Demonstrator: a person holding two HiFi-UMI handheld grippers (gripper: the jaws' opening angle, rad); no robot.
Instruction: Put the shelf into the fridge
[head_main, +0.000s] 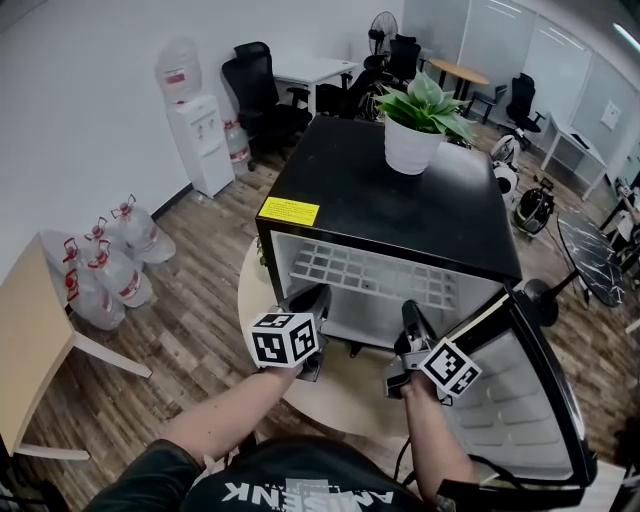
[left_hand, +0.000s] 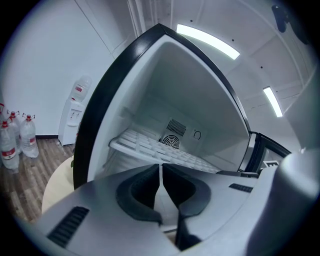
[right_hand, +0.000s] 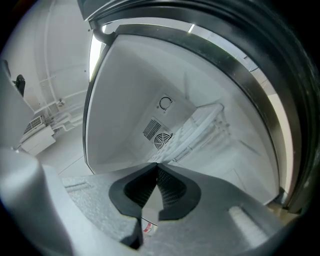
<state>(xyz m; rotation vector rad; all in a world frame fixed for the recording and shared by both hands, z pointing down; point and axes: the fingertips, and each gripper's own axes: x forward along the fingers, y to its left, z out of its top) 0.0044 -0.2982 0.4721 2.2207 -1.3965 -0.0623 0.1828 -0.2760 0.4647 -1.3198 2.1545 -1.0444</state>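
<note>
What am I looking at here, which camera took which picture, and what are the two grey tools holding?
No robot here: a person holds a two-jaw gripper in each hand, each with a marker cube. The wide picture comes from a camera on the person's head, looking down. The other two come from cameras riding on the left gripper and right gripper, looking along their jaws. A black fridge stands on a round table, door swung open, potted plant on top. Both grippers' jaws are closed, apparently pinching the front edge of the white wire shelf, which sits inside the fridge.
</note>
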